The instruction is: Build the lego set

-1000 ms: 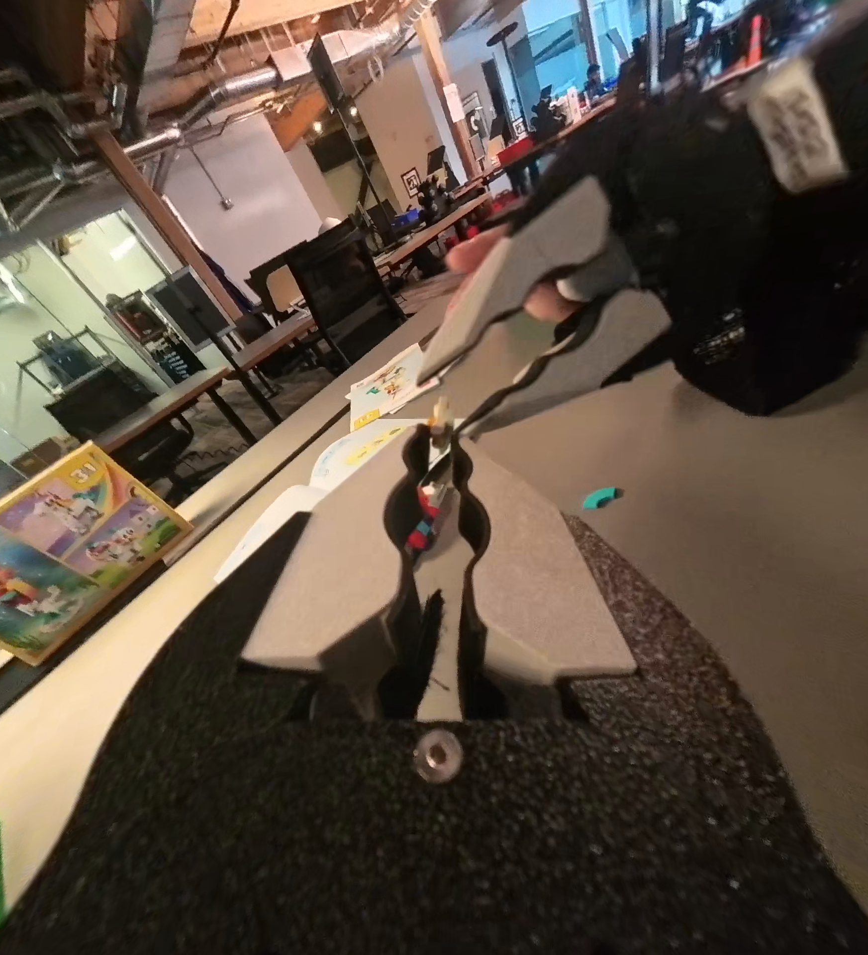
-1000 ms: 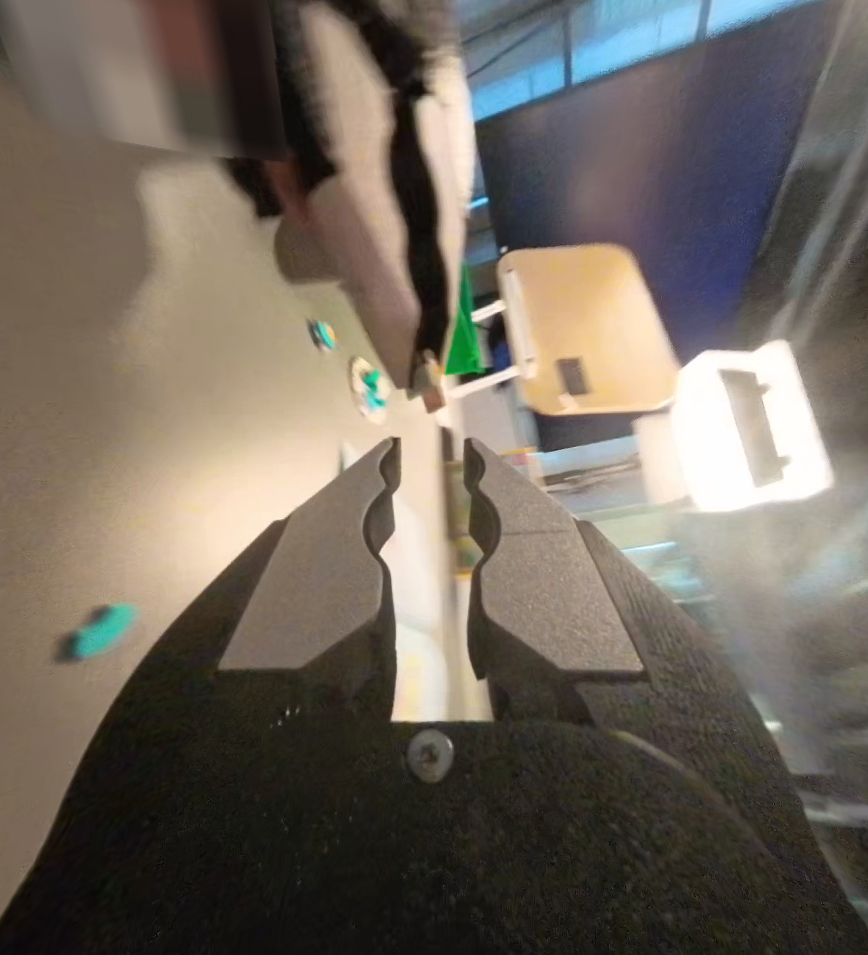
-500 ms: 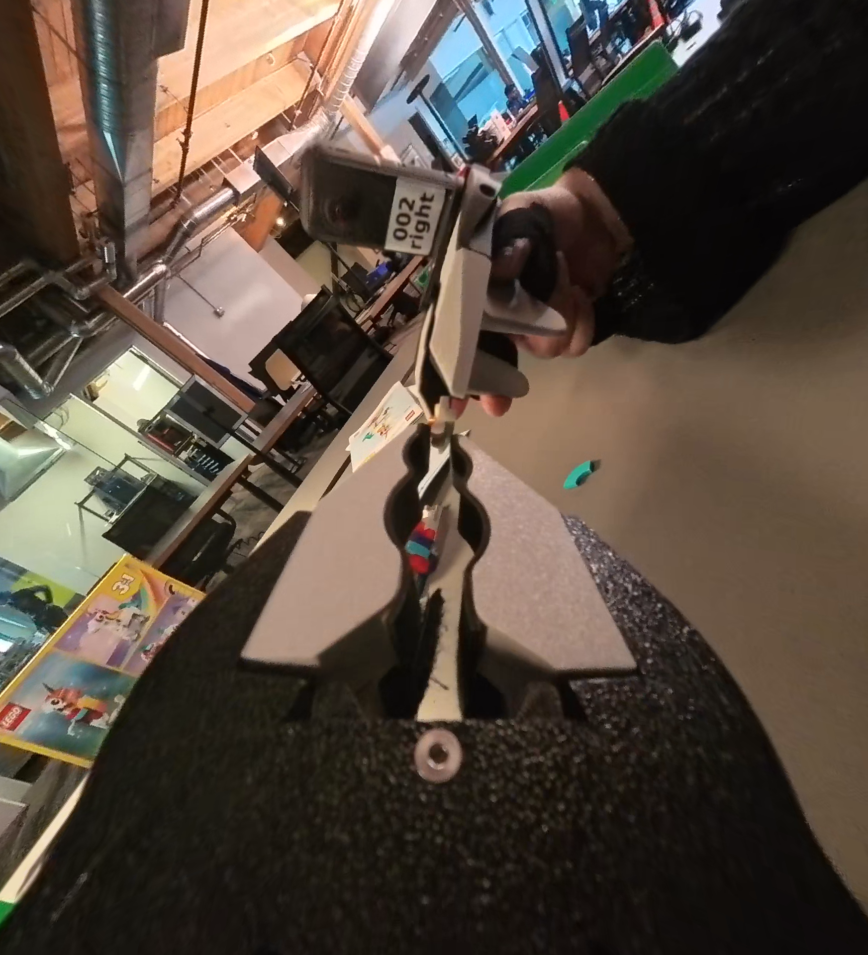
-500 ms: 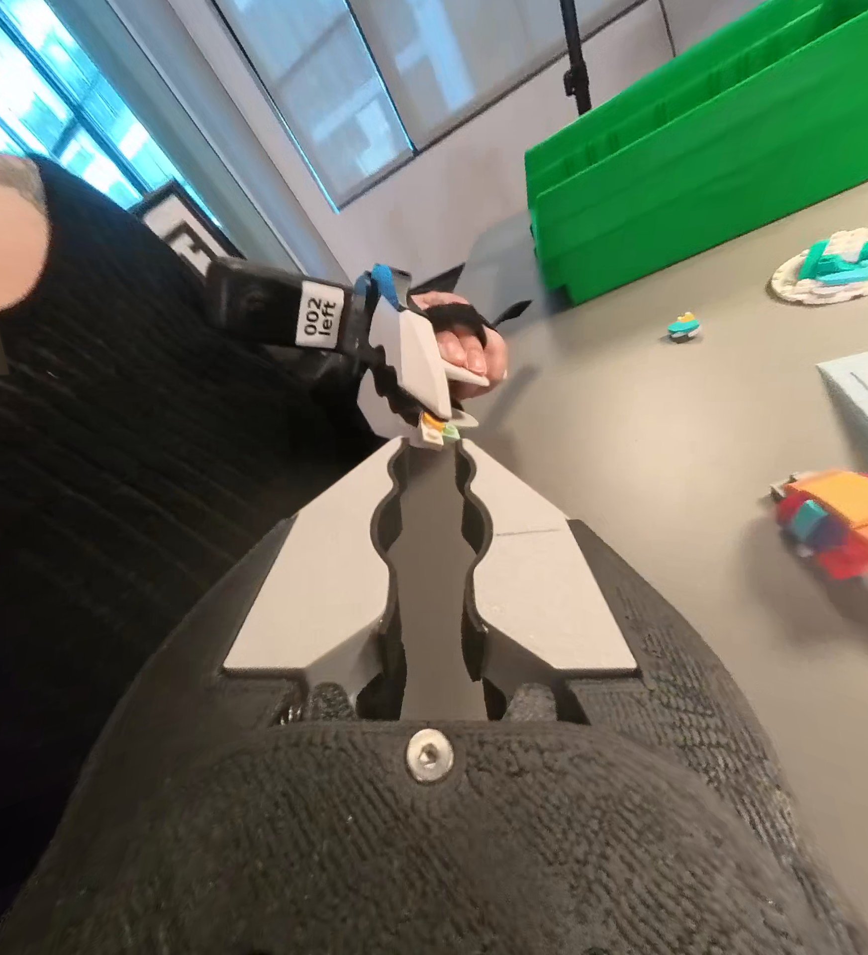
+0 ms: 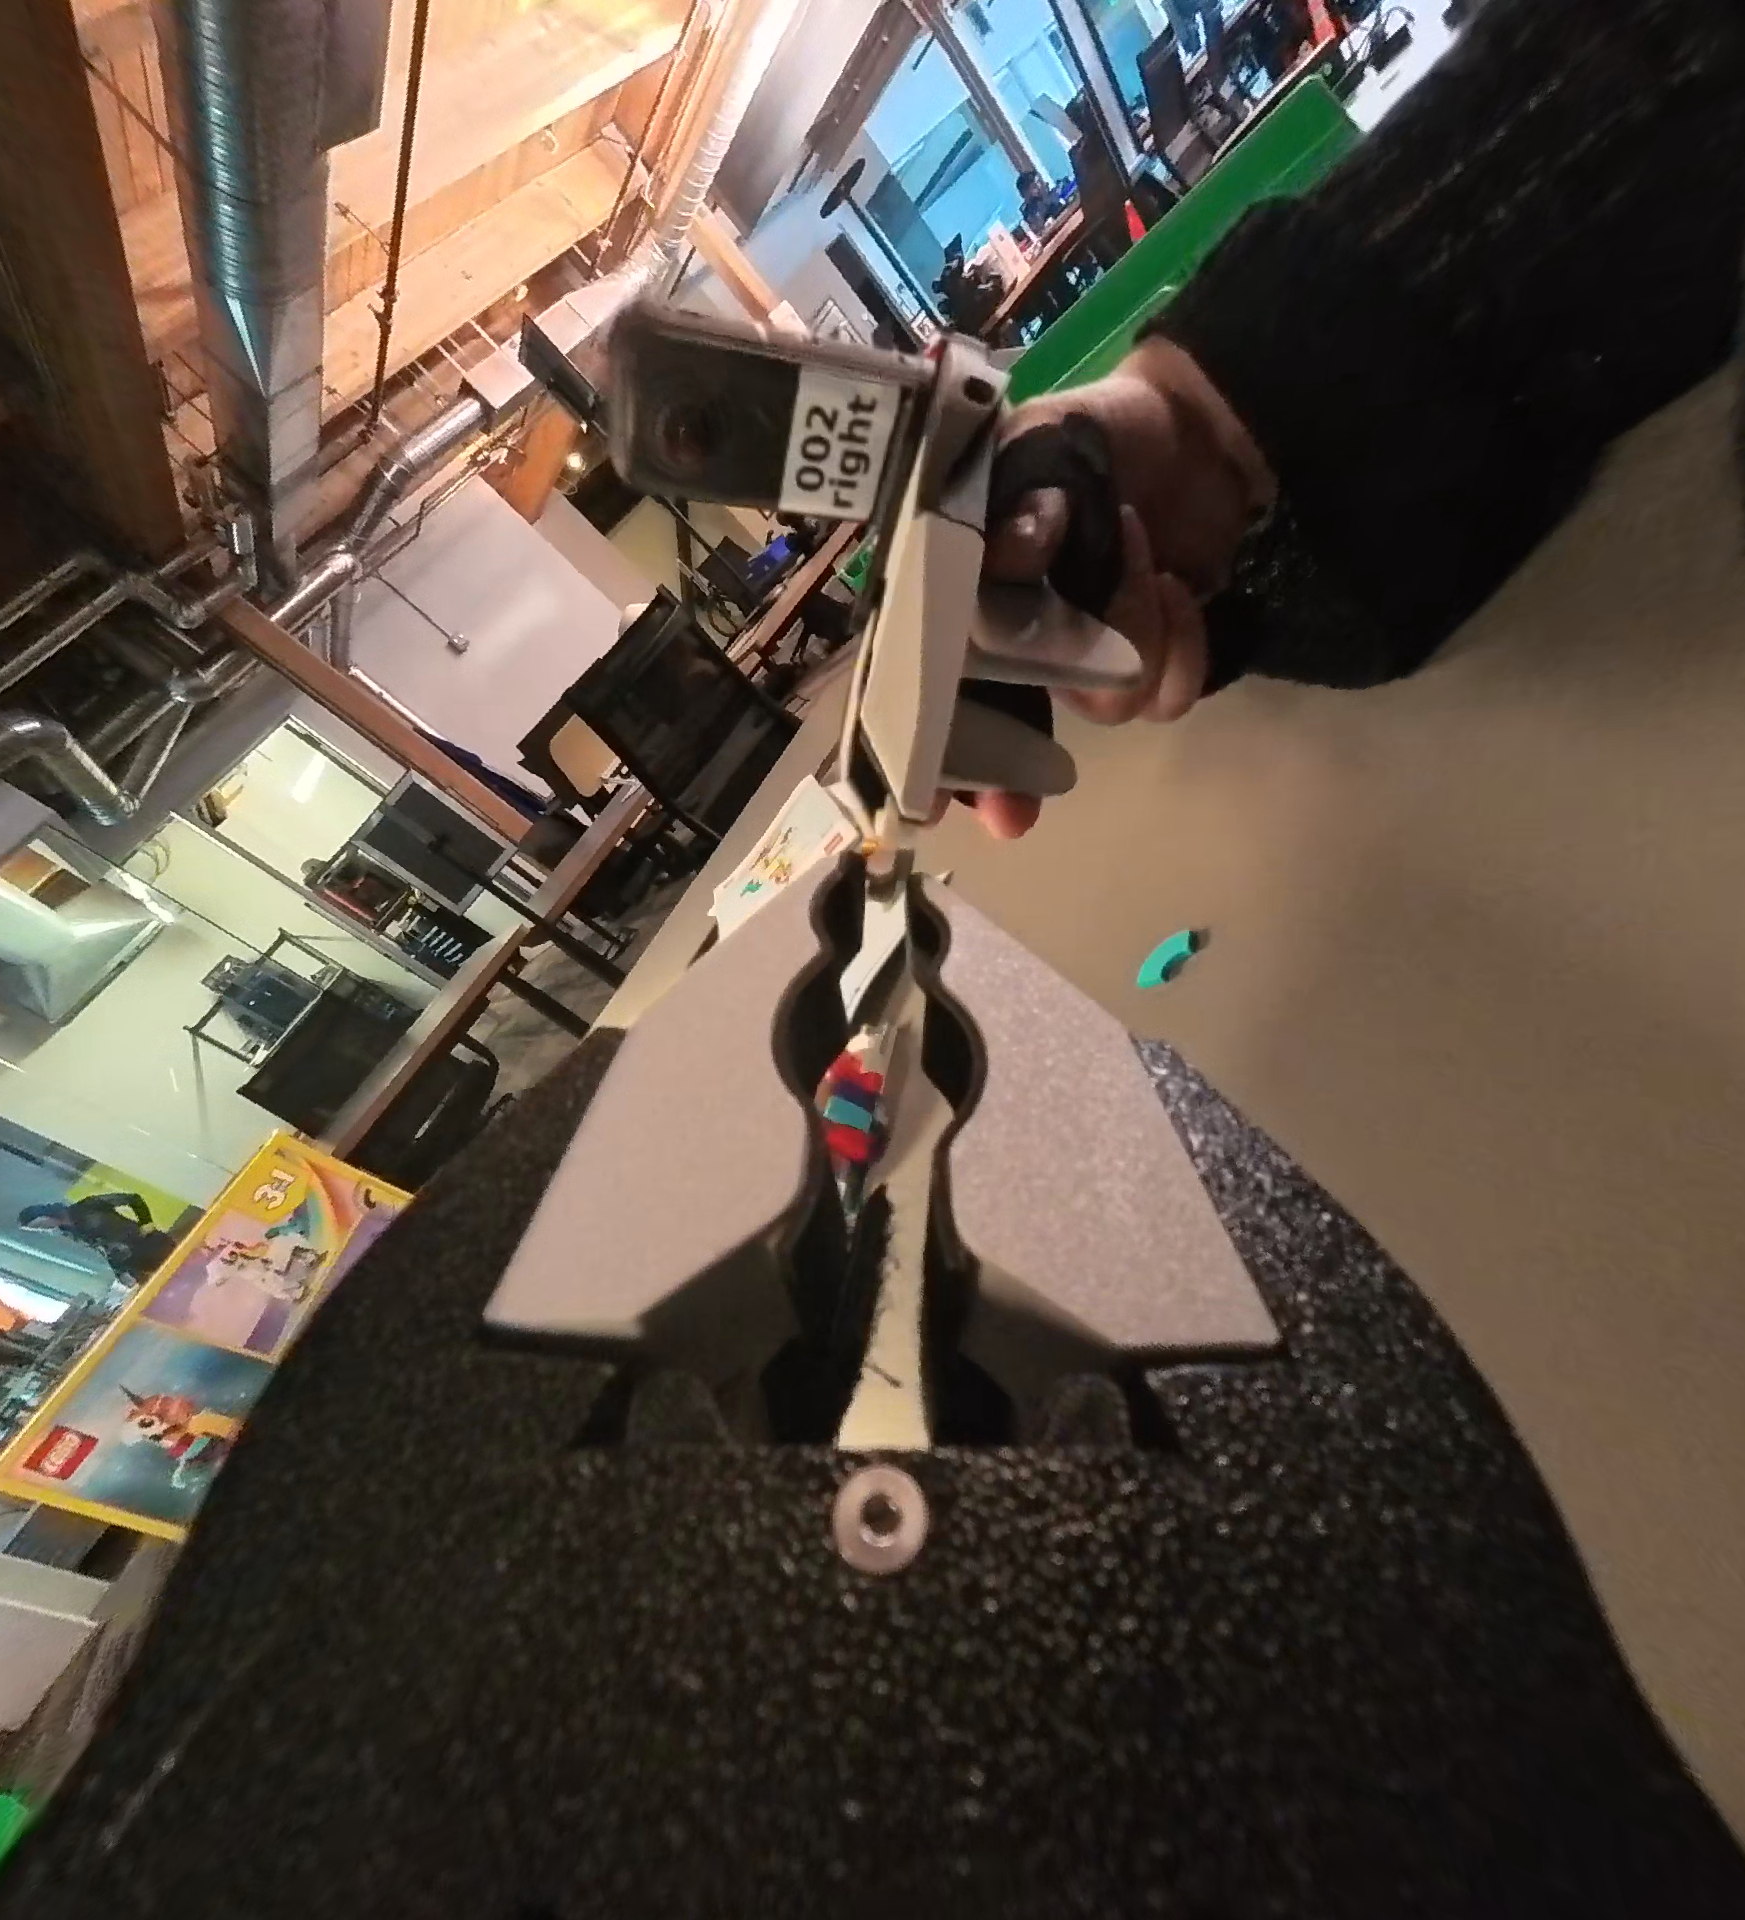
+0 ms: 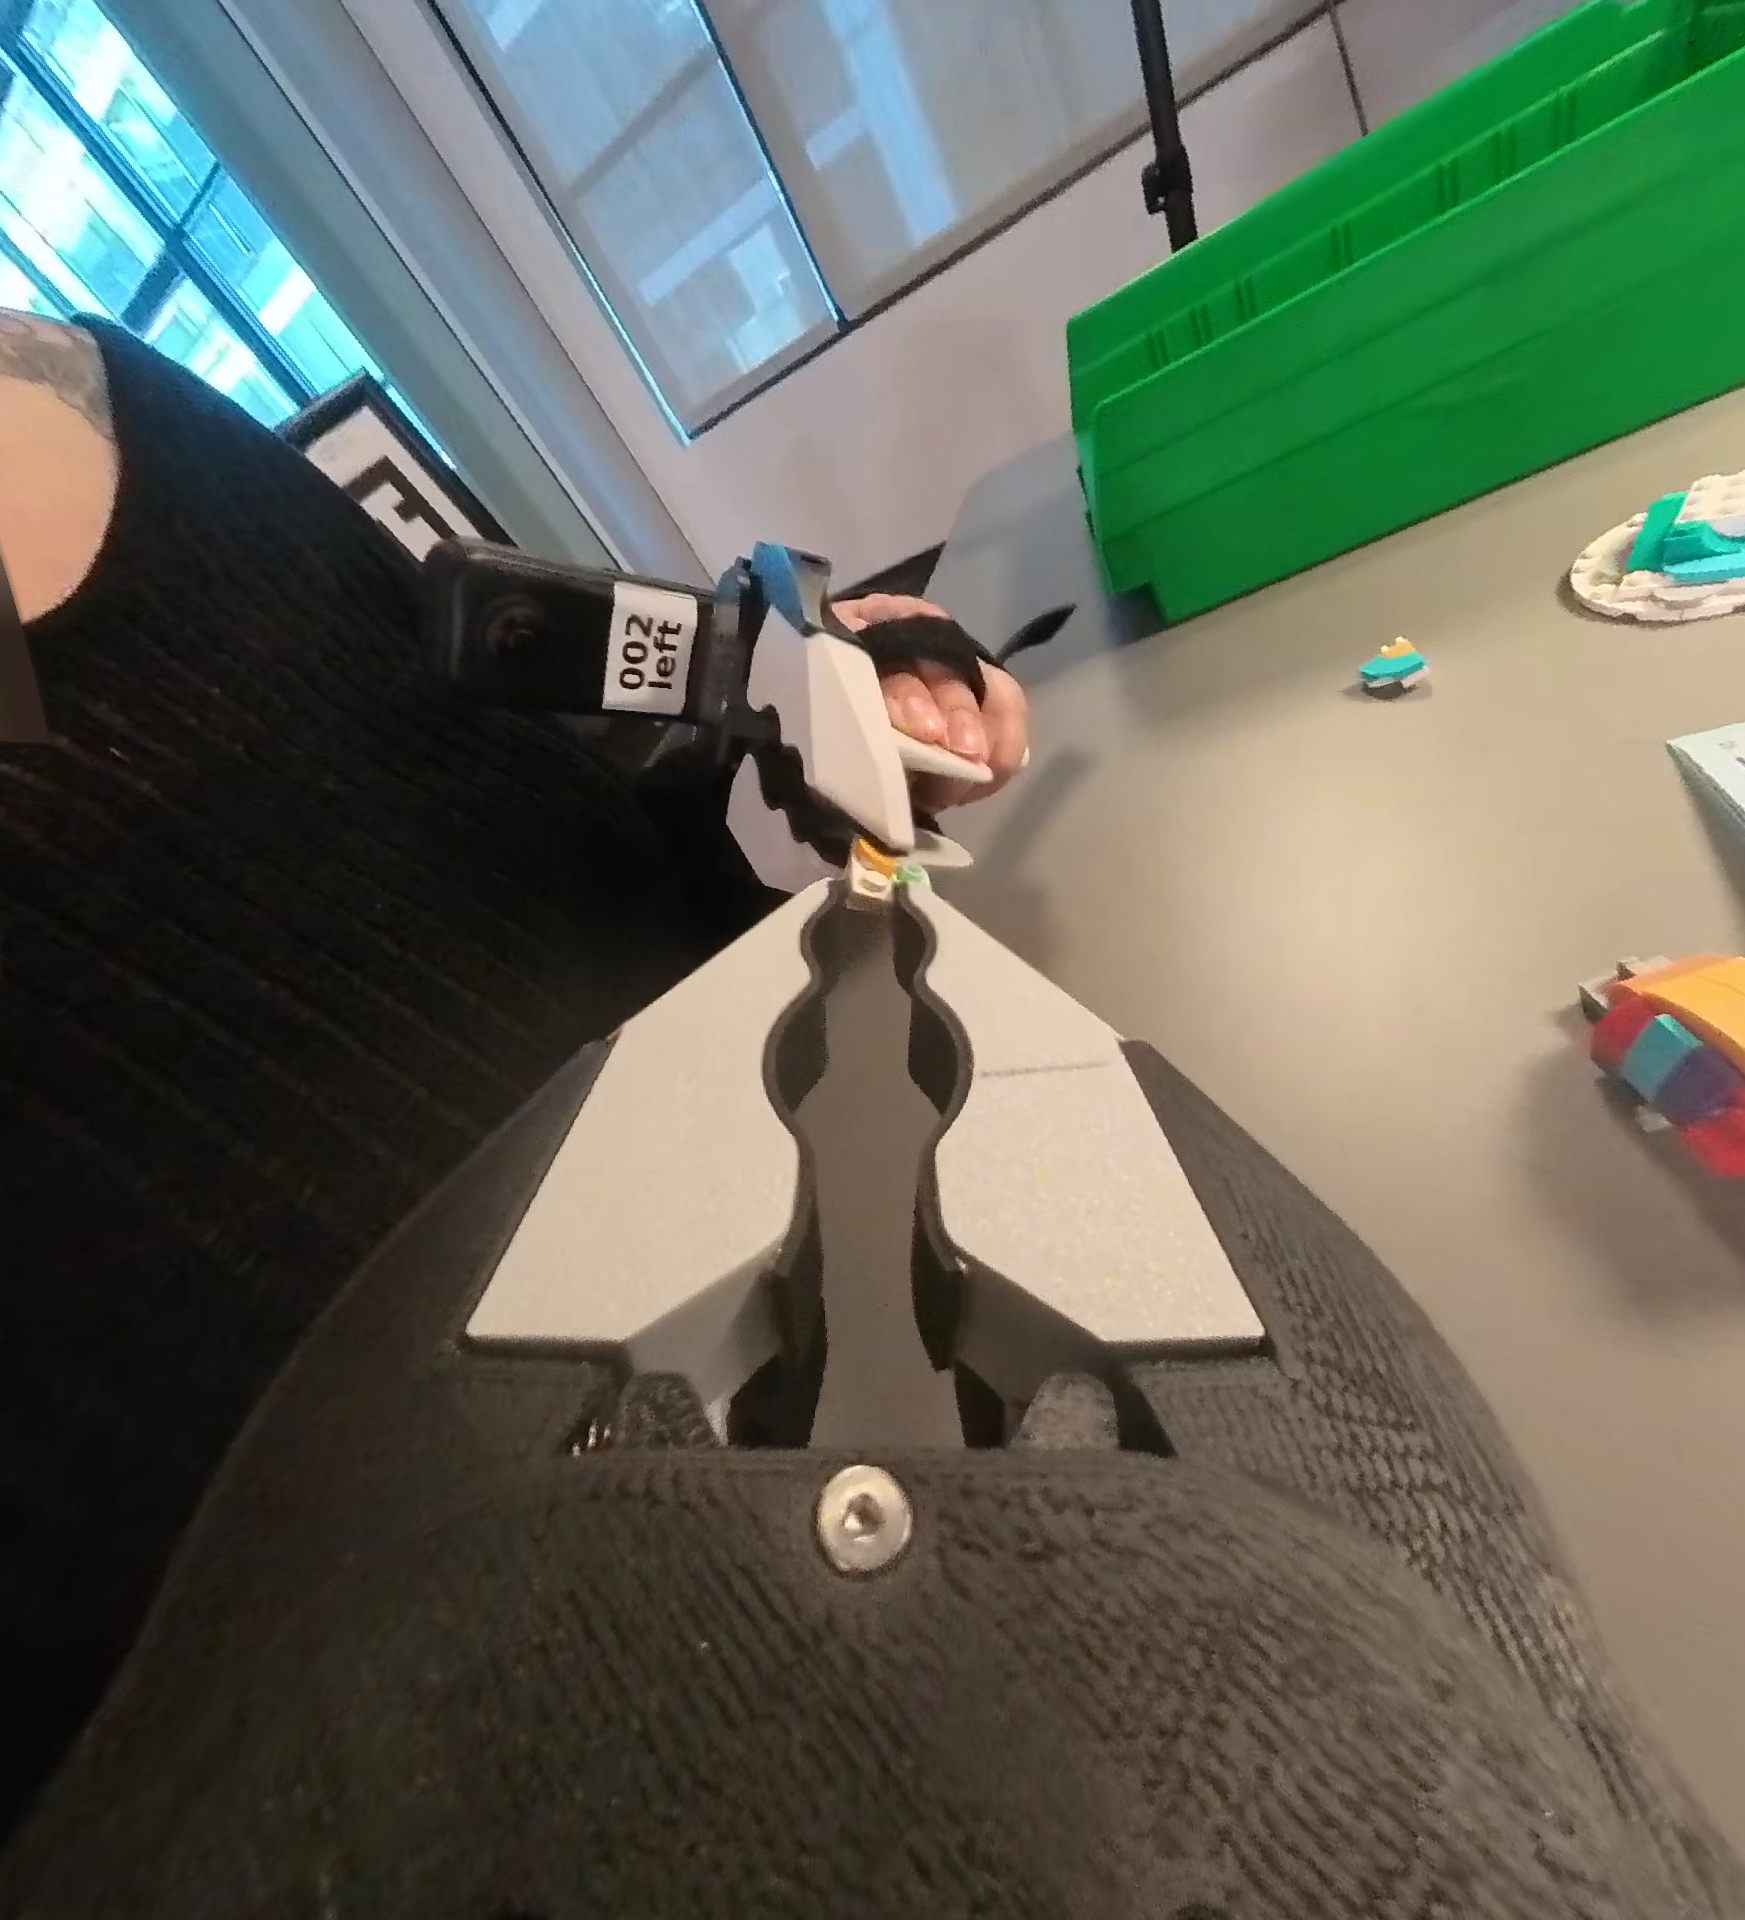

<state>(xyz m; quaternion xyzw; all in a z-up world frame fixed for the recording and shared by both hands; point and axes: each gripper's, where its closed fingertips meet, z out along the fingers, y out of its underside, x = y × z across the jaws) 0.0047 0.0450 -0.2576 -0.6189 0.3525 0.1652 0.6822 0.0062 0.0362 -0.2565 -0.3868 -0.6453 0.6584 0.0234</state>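
A tiny lego piece (image 6: pixel 873 876) sits pinched at the tips of both grippers, which meet nose to nose above the grey table (image 6: pixel 1367 987). The left gripper (image 5: pixel 878 894) is closed on it — the right gripper (image 6: pixel 873 899) is nipped onto its other end. A colourful lego build (image 6: pixel 1720 1060) lies well apart on the table.

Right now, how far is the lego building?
Partway. A multicoloured sub-build and a round white base with teal bricks lie already assembled on the table. The left gripper pinches a small piece at the right gripper tips. A loose teal piece lies unattached.
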